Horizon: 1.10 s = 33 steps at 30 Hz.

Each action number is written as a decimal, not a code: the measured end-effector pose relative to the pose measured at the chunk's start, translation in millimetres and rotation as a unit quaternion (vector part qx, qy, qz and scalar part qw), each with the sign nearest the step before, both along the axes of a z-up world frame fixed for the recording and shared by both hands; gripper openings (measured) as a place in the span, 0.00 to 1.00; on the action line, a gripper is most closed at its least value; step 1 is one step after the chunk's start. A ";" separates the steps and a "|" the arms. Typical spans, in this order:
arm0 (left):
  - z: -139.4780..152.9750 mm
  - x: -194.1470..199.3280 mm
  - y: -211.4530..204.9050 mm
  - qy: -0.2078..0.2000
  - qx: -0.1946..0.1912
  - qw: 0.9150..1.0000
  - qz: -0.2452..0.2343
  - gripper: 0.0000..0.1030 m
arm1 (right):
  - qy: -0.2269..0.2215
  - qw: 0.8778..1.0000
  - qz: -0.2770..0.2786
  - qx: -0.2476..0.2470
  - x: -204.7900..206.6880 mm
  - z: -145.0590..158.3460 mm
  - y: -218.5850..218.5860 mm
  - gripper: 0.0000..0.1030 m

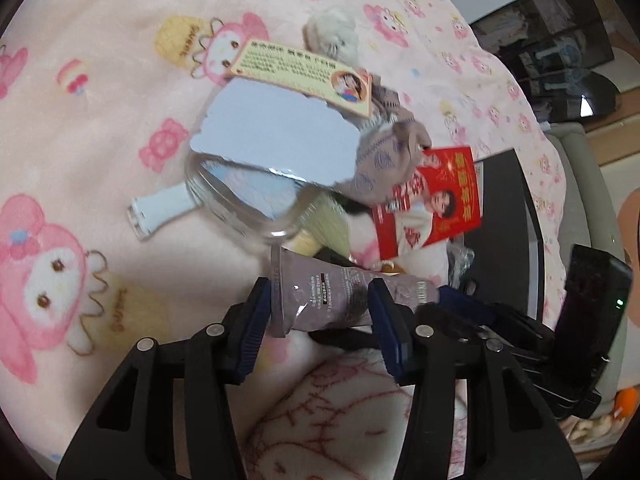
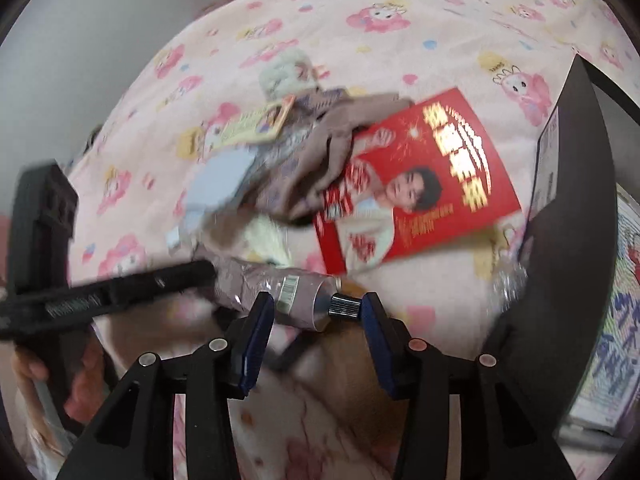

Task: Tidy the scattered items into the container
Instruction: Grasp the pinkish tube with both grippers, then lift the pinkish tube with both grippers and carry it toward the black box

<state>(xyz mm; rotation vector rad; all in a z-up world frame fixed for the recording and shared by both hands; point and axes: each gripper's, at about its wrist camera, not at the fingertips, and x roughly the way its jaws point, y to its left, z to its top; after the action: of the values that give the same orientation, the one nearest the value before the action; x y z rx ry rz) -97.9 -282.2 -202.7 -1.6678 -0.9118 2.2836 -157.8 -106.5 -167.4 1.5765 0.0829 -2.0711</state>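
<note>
Fingers of the left gripper (image 1: 320, 312) straddle the flat, crimped end of a mauve cream tube (image 1: 340, 292); they stand partly open, one pad at the crimp and the other over the mid-body, and whether they press I cannot tell. Those of the right gripper (image 2: 318, 314) stand partly open around the same tube's ribbed black cap (image 2: 344, 307) and neck, with a gap showing on the cap side, so nothing is clamped there.

Lying on a pink cartoon-print blanket (image 1: 100, 100), the tube sits at the near edge of a heap. It looks light and soft-walled, half squeezed, with a glossy skin likely to slip; the stiffer shoulder by the cap or the crimped seam seems the surest place to take hold.

Just beyond lie a clear plastic container (image 1: 240, 204) with torn foil over it, a taupe sock (image 1: 384, 160), a yellow card (image 1: 304, 72), a red booklet (image 2: 420, 184) and a white strap (image 1: 160, 208).
</note>
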 end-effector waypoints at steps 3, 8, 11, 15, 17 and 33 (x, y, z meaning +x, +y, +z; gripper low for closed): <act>-12.0 -4.7 5.2 -0.021 0.007 1.000 0.003 0.43 | -0.031 0.999 -0.016 -0.007 -1.5 -16.1 4.1 0.40; 9.0 -3.6 18.0 0.016 0.039 0.999 -0.020 0.34 | -0.025 0.999 0.004 -0.029 4.7 -7.6 -2.0 0.40; 13.4 -7.3 17.4 0.011 -0.015 1.000 -0.013 0.34 | -0.001 0.999 0.015 -0.030 11.5 2.6 -6.0 0.40; 0.1 -7.8 -5.9 -0.016 -0.045 0.998 0.029 0.34 | -0.007 1.000 -0.019 0.000 2.5 -8.7 -0.4 0.40; -7.5 -8.0 -19.9 -0.021 -0.037 0.998 0.047 0.36 | -0.003 0.999 -0.032 -0.004 -2.0 -6.9 9.2 0.40; 0.1 -7.2 -12.0 0.003 0.000 1.000 0.026 0.39 | 0.026 0.998 -0.041 -0.031 -9.1 7.1 12.3 0.35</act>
<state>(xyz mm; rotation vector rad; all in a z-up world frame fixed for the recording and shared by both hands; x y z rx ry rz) -105.1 -294.2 -202.7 -1.6558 -0.9651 2.3210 -166.9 -94.2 -160.3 1.5116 -0.0276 -2.1568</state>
